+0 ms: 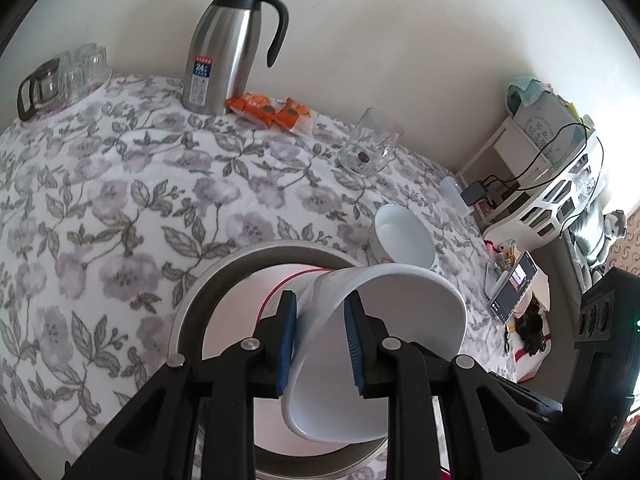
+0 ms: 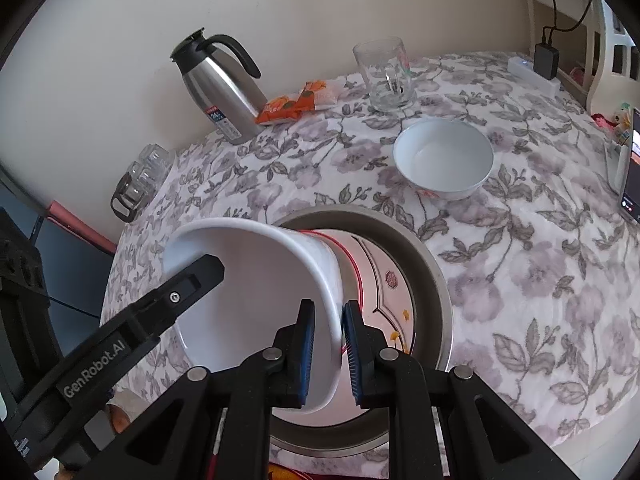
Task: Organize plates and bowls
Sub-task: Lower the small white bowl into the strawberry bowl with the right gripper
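Observation:
A white bowl (image 1: 404, 344) hangs tilted on its side over a red-rimmed patterned plate (image 1: 236, 308) that lies in a round metal pan (image 1: 192, 300). My left gripper (image 1: 320, 344) is shut on the bowl's wall, one blue pad inside and one outside. In the right wrist view my right gripper (image 2: 329, 352) is shut on the opposite rim of the same bowl (image 2: 256, 280), above the plate (image 2: 386, 280) and pan (image 2: 438, 280). The left gripper's finger (image 2: 192, 280) reaches into the bowl from the left. A second white bowl (image 2: 444, 156) (image 1: 404, 236) stands upright on the tablecloth beyond the pan.
On the floral tablecloth (image 1: 120, 200) stand a steel thermos jug (image 1: 224, 48), orange snack packets (image 1: 268, 110), a glass mug (image 1: 368, 148) and several glasses with a glass pot (image 1: 64, 76) at the far left. A phone (image 1: 514, 292) and white shelf (image 1: 552, 184) sit to the right.

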Action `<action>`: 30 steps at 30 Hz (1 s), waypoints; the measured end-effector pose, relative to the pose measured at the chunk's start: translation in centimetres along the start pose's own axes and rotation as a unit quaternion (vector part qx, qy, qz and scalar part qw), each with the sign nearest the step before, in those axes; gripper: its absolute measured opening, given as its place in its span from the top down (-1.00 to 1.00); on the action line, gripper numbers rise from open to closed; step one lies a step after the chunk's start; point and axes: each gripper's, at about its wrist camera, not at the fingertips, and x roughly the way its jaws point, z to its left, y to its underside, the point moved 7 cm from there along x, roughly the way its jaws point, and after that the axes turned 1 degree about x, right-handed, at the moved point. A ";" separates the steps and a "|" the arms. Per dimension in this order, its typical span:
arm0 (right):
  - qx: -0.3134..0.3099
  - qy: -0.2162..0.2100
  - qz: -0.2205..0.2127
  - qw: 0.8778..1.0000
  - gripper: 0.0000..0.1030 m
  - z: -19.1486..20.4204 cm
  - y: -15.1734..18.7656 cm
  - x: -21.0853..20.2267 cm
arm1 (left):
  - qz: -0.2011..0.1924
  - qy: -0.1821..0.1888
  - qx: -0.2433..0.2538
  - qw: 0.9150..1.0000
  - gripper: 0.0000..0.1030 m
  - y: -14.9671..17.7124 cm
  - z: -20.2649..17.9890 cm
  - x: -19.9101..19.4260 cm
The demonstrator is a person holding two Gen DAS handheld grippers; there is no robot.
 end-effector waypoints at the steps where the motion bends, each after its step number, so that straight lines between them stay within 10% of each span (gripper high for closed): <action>1: 0.001 -0.002 0.002 1.000 0.65 0.0 0.0 0.1 | 0.001 -0.002 -0.002 1.000 0.54 0.0 0.1 0.1; 30: 0.013 -0.009 0.009 1.000 0.65 -0.9 -0.1 0.5 | 0.020 -0.011 -0.025 0.999 0.54 0.2 1.6 1.3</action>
